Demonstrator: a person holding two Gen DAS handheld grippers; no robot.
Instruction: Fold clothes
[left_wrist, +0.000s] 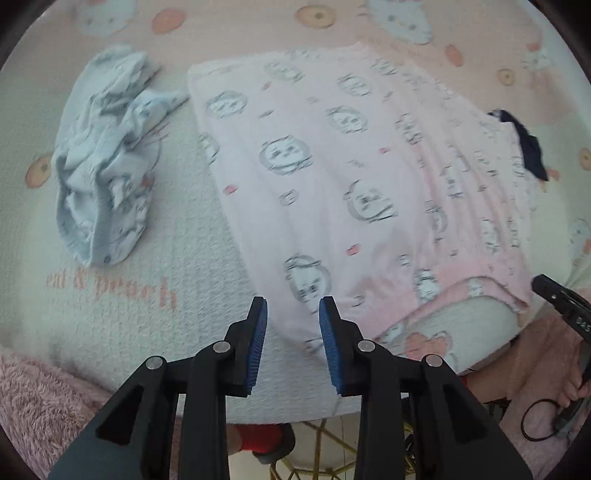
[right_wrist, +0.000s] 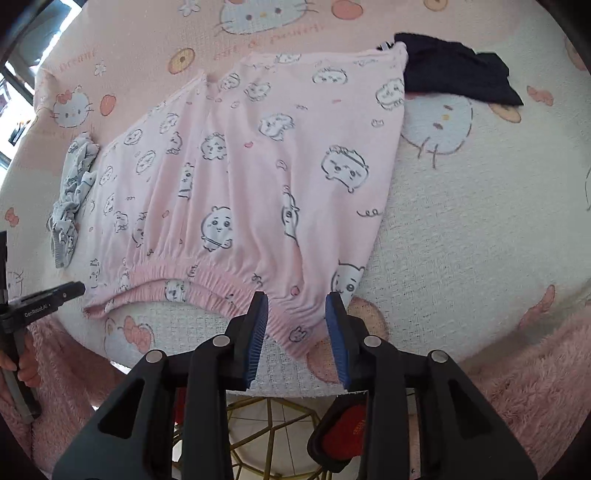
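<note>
Left gripper (left_wrist: 293, 301): jaws open, nothing between the blue pads (left_wrist: 258, 343). It sits low centre in the left wrist view, over the near corner of the pink trousers (left_wrist: 332, 177); contact with the cloth can't be told, frame is a bit blurred.

Right gripper (right_wrist: 297, 297): jaws open too, straddling the waistband (right_wrist: 207, 286) corner at lower centre of the right wrist view. Cloth lies between the pads but isn't pinched.

Trousers lie flat mid-frame in both views, folded lengthwise, cartoon print, elastic waistband toward the near edge, hems toward the top of frame.

Crumpled light-blue garment (left_wrist: 103, 166) at left of the left view, just beside the trousers' far left corner. Same one shows at mid-left of the right view (right_wrist: 74, 192).

Dark garment (right_wrist: 458, 70) at upper right of the right view, touching the trousers' far right corner; in the left view it peeks out at the right edge (left_wrist: 528, 144).

All on a pink and white cat-print cover (right_wrist: 480, 221). Fluffy pink sleeves (right_wrist: 535, 369) in the lower corners. Gold wire frame (right_wrist: 266, 435) below the near edge.
</note>
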